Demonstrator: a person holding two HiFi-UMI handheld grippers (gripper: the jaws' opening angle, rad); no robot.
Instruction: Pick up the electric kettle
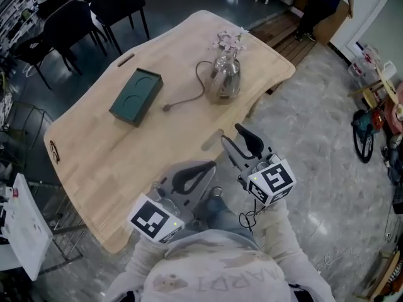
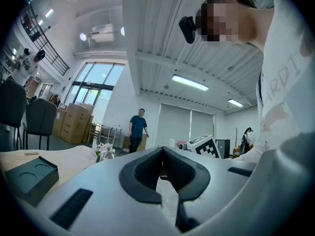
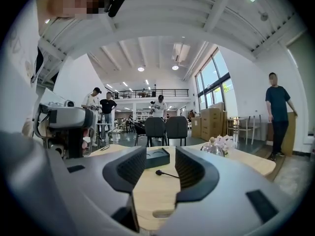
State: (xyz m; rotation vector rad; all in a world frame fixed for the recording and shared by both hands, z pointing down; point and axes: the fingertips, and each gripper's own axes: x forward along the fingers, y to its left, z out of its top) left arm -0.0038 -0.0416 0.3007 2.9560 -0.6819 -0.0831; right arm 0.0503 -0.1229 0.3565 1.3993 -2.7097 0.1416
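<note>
The electric kettle [image 1: 224, 79] is clear glass with a metal lid and stands at the far right of the wooden table [image 1: 94, 156]. Its cord runs left to a loose plug [image 1: 169, 107]. Pale flowers [image 1: 230, 41] stand just behind it. Both grippers hover at the near table edge, well short of the kettle. My left gripper [image 1: 211, 165] has its tips together, holding nothing. My right gripper [image 1: 230, 133] is open and empty. In the right gripper view the kettle [image 3: 214, 148] shows right of the open jaws. In the left gripper view the jaws [image 2: 162, 150] meet at the tips.
A dark green box [image 1: 136, 96] with two round recesses lies on the table left of the kettle. Black chairs [image 1: 75, 17] stand beyond the table's far left. A person [image 1: 321, 5] stands at the far right. Tools and clutter [image 1: 371, 124] line the right floor.
</note>
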